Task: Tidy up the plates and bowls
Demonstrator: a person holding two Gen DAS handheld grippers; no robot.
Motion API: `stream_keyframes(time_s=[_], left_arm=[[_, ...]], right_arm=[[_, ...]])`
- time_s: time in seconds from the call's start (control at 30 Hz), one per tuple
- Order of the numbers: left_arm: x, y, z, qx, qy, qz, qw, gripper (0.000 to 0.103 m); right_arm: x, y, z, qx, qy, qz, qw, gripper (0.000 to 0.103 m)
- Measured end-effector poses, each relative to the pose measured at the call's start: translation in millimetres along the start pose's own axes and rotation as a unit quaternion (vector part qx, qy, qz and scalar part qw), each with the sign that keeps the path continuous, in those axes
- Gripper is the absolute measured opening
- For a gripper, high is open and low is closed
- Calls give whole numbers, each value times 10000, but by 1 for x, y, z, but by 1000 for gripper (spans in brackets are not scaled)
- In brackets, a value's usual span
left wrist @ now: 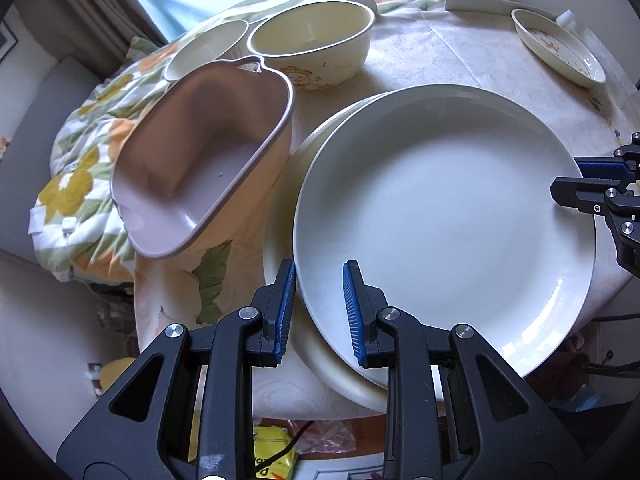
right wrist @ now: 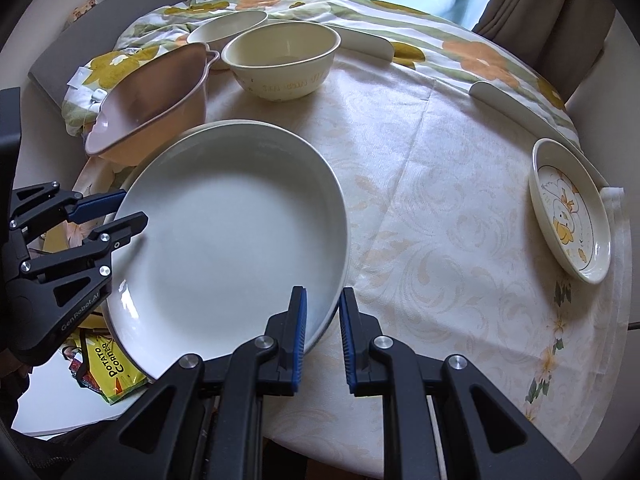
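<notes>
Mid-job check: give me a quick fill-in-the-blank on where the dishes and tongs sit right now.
1. The large white plate sits on top of another ____.
2. The left tongs and the right tongs straddle the top plate's ____.
3. The pink dish lies tilted to the ____ of the plate stack.
4. The small plate shows a cartoon ____.

Missing words: plate; rim; left; duck

Your left gripper [left wrist: 319,312] and right gripper [right wrist: 322,338], matte black triangular-cutout frames, silver round screws at the pivots, ribbed blue pads on your fingers [left wrist: 285,308], white "GenRobot.AI" lettering.
</notes>
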State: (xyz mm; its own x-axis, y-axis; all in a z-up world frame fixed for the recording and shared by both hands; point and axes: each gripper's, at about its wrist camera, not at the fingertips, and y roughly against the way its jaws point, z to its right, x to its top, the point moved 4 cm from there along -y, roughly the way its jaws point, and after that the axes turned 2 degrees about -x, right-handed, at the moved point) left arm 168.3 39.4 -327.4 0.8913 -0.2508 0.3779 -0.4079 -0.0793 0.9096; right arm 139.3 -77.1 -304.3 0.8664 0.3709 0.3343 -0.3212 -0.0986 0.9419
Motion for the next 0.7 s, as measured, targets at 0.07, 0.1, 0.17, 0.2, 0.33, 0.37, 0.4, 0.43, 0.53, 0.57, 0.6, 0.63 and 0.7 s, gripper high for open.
stream_keyframes(time_s=[0.07, 0.1, 0.17, 0.2, 0.33, 0.37, 0.4, 0.43, 0.53, 0.57, 0.6, 0.63, 0.7], left_arm=[[0, 2, -1, 48, -12, 19, 10000, 21], [-1, 3, -2, 71, -11, 28, 10000, 21], [-1, 5, -3, 130, 4, 49, 9999, 21], [-1, 5, -4, 138, 9, 61, 9999, 21], [-1, 5, -6, 90, 37, 82, 9999, 21], [-1, 5, -6, 75, 48, 85, 9999, 21], [-1, 5, -6, 61, 68, 86, 9999, 21], [-1, 5, -7, 49, 85, 87, 9999, 21], [-1, 5, -8, 28, 135, 85, 9999, 21], [0, 5, -8, 36, 137, 80, 9999, 22], [0, 5, -8, 51, 134, 77, 9999, 22], [0, 5, -8, 69, 125, 74, 9999, 22], [0, 5, -6, 115, 80, 63, 9999, 24]], right_arm=[[0, 0, 0, -2, 3, 7, 10000, 15], [0, 1, -1, 9, 11, 23, 10000, 15], [0, 1, -2, 37, 31, 22, 10000, 15], [1, 1, -4, 59, 53, 33, 10000, 15], [1, 1, -5, -11, 80, 53, 10000, 15], [1, 0, -5, 5, 62, 57, 10000, 15], [1, 1, -4, 10, 52, 60, 10000, 15], [1, 0, -4, 16, 48, 64, 10000, 15], [1, 1, -5, -2, 43, 92, 9999, 15], [0, 1, -5, -11, 45, 98, 9999, 15], [0, 1, -5, -8, 31, 106, 9999, 15], [0, 1, -5, 3, 11, 113, 9999, 15], [0, 1, -4, 26, -41, 118, 9999, 15]])
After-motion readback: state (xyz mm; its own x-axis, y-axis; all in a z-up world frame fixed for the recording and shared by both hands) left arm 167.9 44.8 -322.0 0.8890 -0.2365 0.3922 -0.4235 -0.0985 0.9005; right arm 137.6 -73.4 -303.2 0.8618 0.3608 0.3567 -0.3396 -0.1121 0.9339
